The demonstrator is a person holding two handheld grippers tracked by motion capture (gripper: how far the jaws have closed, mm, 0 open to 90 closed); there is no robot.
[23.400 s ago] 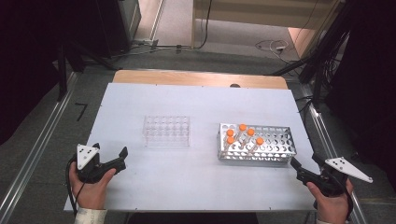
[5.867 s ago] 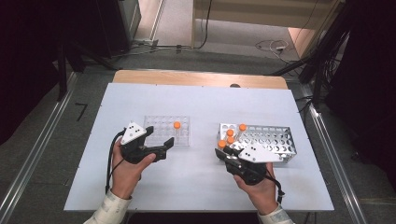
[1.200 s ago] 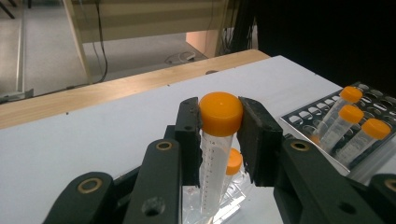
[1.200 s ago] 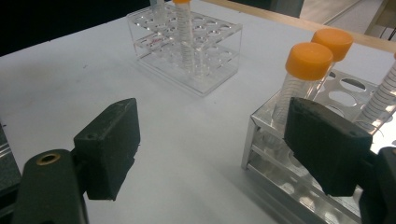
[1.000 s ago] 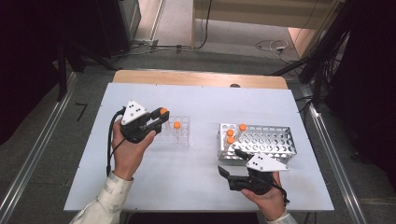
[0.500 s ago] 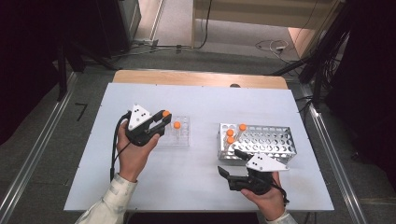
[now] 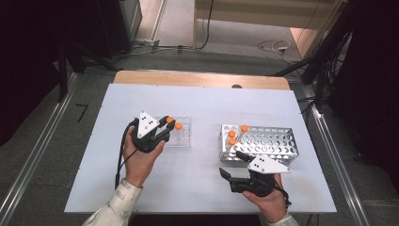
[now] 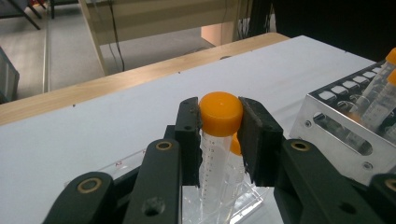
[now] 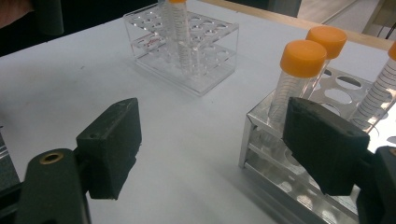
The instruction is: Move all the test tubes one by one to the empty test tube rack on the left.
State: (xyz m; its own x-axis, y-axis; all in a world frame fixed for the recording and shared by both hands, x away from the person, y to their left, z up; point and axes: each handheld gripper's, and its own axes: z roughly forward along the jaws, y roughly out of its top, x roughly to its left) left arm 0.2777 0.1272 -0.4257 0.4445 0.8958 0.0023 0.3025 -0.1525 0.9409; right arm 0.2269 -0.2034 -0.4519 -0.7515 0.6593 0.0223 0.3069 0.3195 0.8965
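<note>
A white table [image 7: 202,101] with a wooden far edge [image 7: 197,78] stands on grey floor [image 7: 56,141], dark surroundings

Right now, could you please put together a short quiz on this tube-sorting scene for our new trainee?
1. True or false: the left gripper is shut on an orange-capped tube.
2. How many capped tubes stand in the metal rack in the high view?
3. The right gripper is: A) open and empty, B) shut on a tube, C) shut on the clear rack.

Key: 1 true; 2 three; 3 A.
</note>
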